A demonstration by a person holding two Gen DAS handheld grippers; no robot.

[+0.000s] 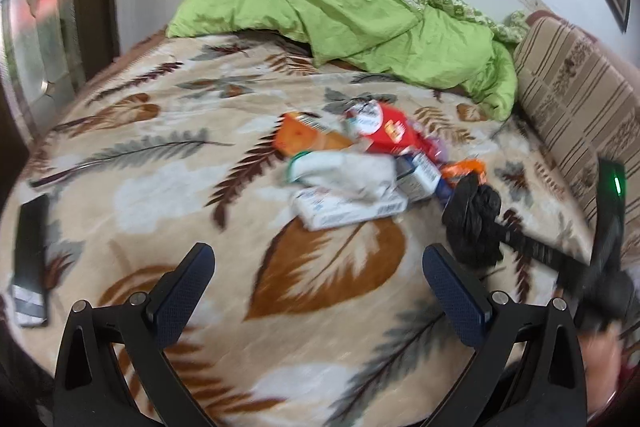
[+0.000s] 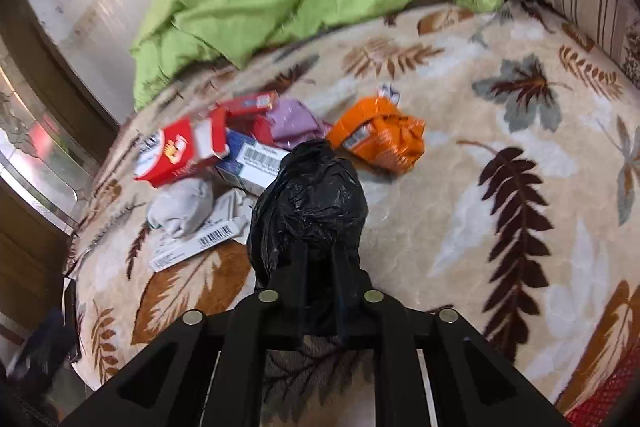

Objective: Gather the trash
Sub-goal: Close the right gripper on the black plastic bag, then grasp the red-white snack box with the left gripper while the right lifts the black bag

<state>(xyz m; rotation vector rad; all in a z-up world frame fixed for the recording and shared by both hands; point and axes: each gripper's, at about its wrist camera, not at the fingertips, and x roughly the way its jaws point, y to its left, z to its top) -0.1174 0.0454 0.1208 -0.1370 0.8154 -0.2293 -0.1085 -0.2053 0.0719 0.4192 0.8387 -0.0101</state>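
- My right gripper (image 2: 320, 259) is clenched on a crumpled black bag (image 2: 310, 199) (just beside the trash).
- My left gripper (image 1: 318, 267) hangs released, empty.
- Trash pile (image 1: 360, 163) lies mid-blanket (image 1: 160, 187).

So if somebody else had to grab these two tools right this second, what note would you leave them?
Right tool: shut on the crumpled black trash bag, held above the bed.
Left tool: open, empty, facing the trash pile.
Trash: red box, orange wrapper, white cartons and wadded paper lie heaped mid-bed.
Done: bag picked up.
Left: open the bag, put every piece in.
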